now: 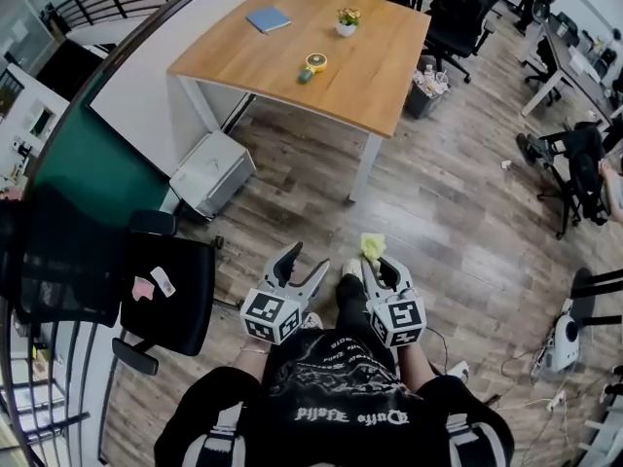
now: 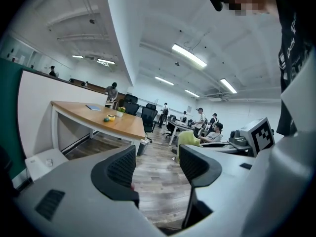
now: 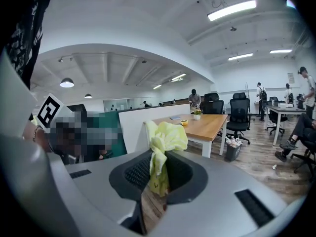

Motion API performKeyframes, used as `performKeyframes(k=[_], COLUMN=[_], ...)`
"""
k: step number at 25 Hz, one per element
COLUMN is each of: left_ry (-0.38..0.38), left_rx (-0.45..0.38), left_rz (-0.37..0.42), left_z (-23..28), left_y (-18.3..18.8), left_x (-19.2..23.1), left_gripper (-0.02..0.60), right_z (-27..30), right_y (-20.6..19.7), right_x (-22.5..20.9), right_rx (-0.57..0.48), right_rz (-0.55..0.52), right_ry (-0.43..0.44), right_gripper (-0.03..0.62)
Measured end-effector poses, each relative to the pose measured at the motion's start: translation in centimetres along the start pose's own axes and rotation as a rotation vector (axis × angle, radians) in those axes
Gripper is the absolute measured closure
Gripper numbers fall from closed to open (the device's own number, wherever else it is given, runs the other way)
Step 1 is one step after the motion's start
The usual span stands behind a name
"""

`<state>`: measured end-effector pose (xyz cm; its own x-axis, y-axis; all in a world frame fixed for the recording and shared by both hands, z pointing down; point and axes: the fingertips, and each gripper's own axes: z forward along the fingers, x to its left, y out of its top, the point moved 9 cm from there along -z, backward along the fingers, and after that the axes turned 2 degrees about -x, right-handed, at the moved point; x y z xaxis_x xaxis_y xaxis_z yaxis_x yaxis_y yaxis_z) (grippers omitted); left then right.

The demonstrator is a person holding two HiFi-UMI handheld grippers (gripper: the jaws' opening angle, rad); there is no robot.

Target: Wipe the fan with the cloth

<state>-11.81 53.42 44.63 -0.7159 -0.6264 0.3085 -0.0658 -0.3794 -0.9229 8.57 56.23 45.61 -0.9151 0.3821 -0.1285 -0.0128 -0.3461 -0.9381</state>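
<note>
Room: an open office with a wood-plank floor (image 1: 458,212) is seen from above; more desks and chairs are set at the right edge.
Far left: a black office chair (image 1: 165,295) is parked by a green partition, with a low white cabinet (image 1: 212,171) just beyond it.
Left gripper: the left gripper (image 1: 305,261) is held out low in front of the person; its jaws are spread wide and nothing but bare floor is seen between them.
Table: a wooden table (image 1: 380,76) is placed well ahead of both grippers, with a blue notebook (image 1: 268,19) and a small potted plant (image 1: 347,22) on it.
Fan: the fan (image 1: 312,66) is set near the middle of the tabletop, apart from the notebook and the plant.
Right gripper: the right gripper (image 3: 157,174) is pressed onto the cloth (image 3: 165,137).
Cloth: a pale yellow-green rag is pinched at its lower part, and its crumpled top is bunched above the jaws.
Done: the cloth is already gripped.
Left: the table is not yet reached, and by the look of it no wiping has been started.
Fan's look: a small yellow round head with a pale centre is made out, with a greenish part beside it; finer detail cannot be told from this far.
</note>
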Motion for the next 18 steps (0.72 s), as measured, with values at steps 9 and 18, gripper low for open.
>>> performKeyframes(k=[9, 18], left_ry=[0.095, 0.189], left_rx=[-0.048, -0.063], left_rz=[-0.014, -0.033], left_z=[9.5, 19.8], left_y=[4.0, 6.6], left_x=[3.5, 5.5], left_gripper=[0.298, 0.298], right_z=[9.1, 15.7], right_y=[4.6, 8.2], right_x=[-7.7, -17.5], right_rx=[0.015, 0.006], right_rz=[-0.107, -0.140], right_ry=[0.124, 0.169], right_gripper=[0.525, 0.525])
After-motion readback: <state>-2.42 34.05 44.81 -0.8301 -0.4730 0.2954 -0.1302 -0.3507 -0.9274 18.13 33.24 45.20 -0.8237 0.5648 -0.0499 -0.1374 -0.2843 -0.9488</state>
